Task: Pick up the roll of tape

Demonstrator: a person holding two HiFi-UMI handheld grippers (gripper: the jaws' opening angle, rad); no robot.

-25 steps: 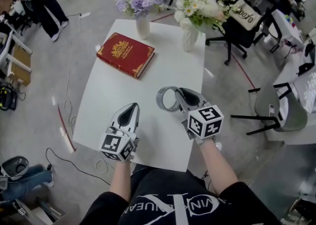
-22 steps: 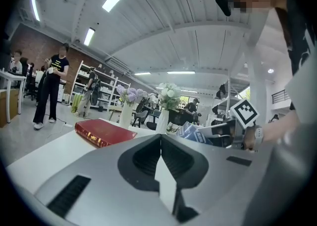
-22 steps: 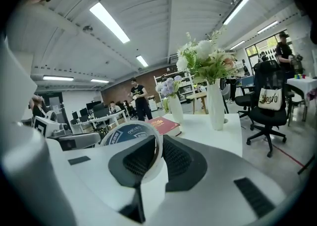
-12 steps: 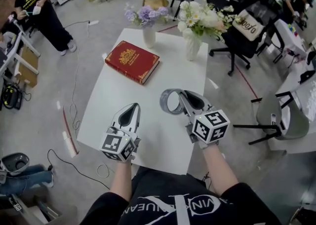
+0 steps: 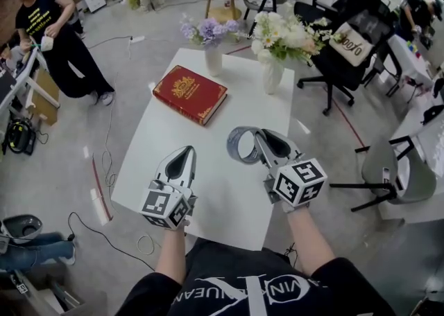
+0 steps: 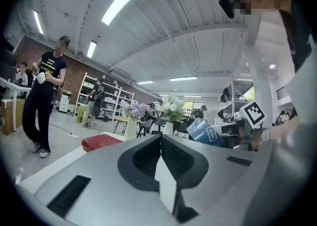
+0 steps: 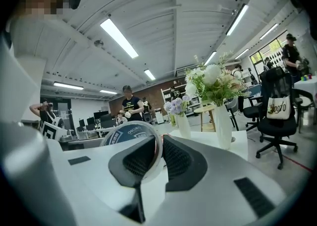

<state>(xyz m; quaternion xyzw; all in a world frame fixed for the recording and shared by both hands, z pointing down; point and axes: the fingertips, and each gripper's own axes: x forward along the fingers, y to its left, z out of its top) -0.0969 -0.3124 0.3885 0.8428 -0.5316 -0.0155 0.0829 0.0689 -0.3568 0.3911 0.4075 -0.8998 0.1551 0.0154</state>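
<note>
The right gripper (image 5: 258,147) is gripping the tape (image 5: 241,144) by its wall, jaws narrowed onto it, and is holding the roll on edge over the white table (image 5: 229,197). The roll's blue inner label (image 7: 124,133) is showing the word "deli". The left gripper (image 5: 184,155) is hovering beside it with its jaws meeting and nothing between them. A red book (image 5: 190,93) is lying farther along the table, its gold lettering too small to read. A tag on a black chair (image 7: 279,106) is reading "Joofo".
</note>
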